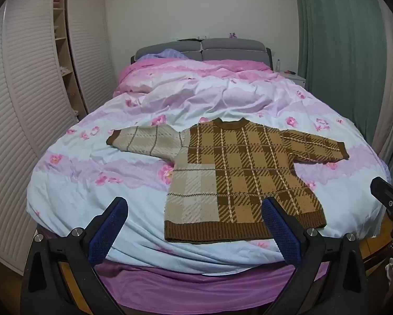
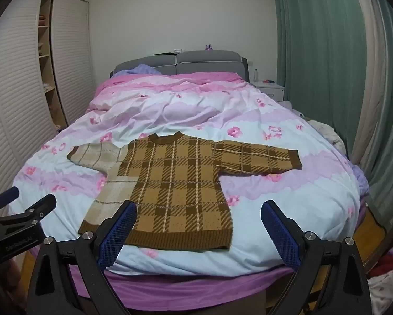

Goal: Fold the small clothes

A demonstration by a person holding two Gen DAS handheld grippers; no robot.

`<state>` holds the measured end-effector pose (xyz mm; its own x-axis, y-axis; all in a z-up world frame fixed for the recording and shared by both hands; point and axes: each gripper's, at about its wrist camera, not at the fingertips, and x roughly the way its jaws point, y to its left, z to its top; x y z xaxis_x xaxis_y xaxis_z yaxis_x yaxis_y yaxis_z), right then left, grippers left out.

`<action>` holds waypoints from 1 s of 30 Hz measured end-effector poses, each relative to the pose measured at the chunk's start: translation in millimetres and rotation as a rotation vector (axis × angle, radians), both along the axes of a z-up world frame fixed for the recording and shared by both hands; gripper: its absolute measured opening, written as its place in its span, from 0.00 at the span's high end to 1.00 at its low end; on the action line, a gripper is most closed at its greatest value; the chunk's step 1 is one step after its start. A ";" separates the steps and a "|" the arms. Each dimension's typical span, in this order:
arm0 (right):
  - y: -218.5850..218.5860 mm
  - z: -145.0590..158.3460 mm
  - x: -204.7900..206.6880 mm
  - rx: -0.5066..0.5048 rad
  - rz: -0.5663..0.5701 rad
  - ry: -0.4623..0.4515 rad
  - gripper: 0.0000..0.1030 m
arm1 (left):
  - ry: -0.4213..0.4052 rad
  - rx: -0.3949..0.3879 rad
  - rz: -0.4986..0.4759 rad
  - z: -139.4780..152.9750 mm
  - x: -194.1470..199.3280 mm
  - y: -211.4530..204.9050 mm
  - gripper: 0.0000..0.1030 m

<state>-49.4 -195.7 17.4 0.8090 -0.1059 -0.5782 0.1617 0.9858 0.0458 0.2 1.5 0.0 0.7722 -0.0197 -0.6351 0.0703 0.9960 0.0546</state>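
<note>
Both grippers, left gripper [image 1: 193, 225] and right gripper [image 2: 199, 225], are hanging wide and empty while the plaid sweater [image 1: 238, 176] is lying flat, nothing folded yet.

A bed fills the middle of the room, covered by a rumpled quilt [image 1: 96, 178] in pale blue and lilac bands with pink flowers. A purple sheet [image 2: 196, 286] hangs below its near edge. At the far end stands a grey padded headboard [image 2: 207, 59] with a lilac pillow [image 1: 162, 53] against its left part. A white louvred wardrobe [image 1: 20, 105] lines the left wall. Green curtains [image 2: 319, 52] hang on the right, and a white nightstand [image 2: 271, 89] stands by the far right corner.
</note>
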 end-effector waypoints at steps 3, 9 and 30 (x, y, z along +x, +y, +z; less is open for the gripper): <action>-0.4 0.1 -0.3 0.002 -0.001 -0.003 0.06 | -0.004 -0.004 -0.009 0.0 1.9 0.8 0.00; -0.9 0.3 -0.8 0.001 0.000 -0.005 0.06 | -0.009 0.014 -0.016 0.8 -4.8 -1.6 0.00; -2.0 0.2 -2.4 0.000 -0.002 -0.005 0.06 | -0.005 0.013 -0.007 -9.8 -3.6 3.6 0.00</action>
<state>-51.8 -197.8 17.6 0.8117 -0.1076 -0.5740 0.1634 0.9855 0.0463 -3.4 5.1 -9.9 0.7754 -0.0165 -0.6312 0.0768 0.9947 0.0683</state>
